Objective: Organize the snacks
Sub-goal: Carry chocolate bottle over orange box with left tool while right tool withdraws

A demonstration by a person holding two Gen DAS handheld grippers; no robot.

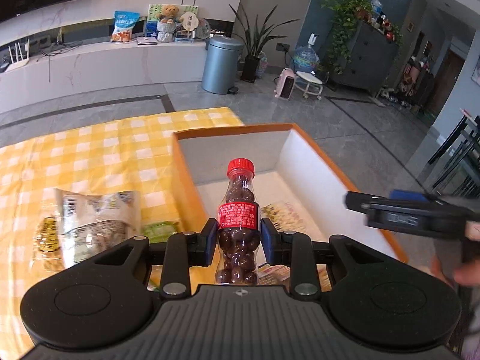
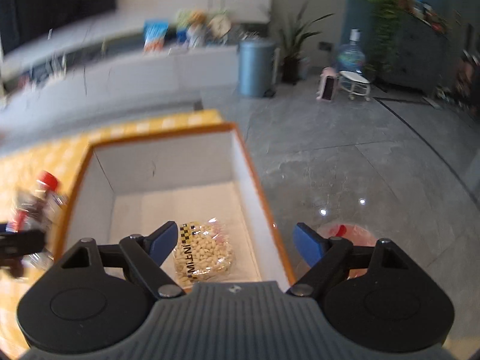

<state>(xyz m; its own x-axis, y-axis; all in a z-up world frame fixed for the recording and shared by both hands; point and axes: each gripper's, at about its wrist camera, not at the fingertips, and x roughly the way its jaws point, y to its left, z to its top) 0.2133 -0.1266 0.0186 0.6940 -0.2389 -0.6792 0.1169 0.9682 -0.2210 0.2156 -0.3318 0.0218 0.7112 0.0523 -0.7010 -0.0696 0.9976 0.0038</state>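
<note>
**Bottle on its way to the box**

Our left gripper (image 1: 239, 241) clamps the candy bottle (image 1: 239, 225) just beside the orange-rimmed box (image 1: 318, 150). Our right gripper (image 2: 232, 244) hangs spread and empty above the peanut packet (image 2: 204, 250) inside. Next, we judge: carry the bottle over the rim and release.

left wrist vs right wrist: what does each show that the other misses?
Left wrist only: loose snack packets on the yellow checked tablecloth, and the left hand-held gripper shut on the red-capped candy bottle, seen sharply.
Right wrist only: the peanut bag lying clearly on the box floor, and the right hand-held gripper open with nothing between its fingers.
Both: the orange-rimmed box, the bottle, the grey bin.
</note>
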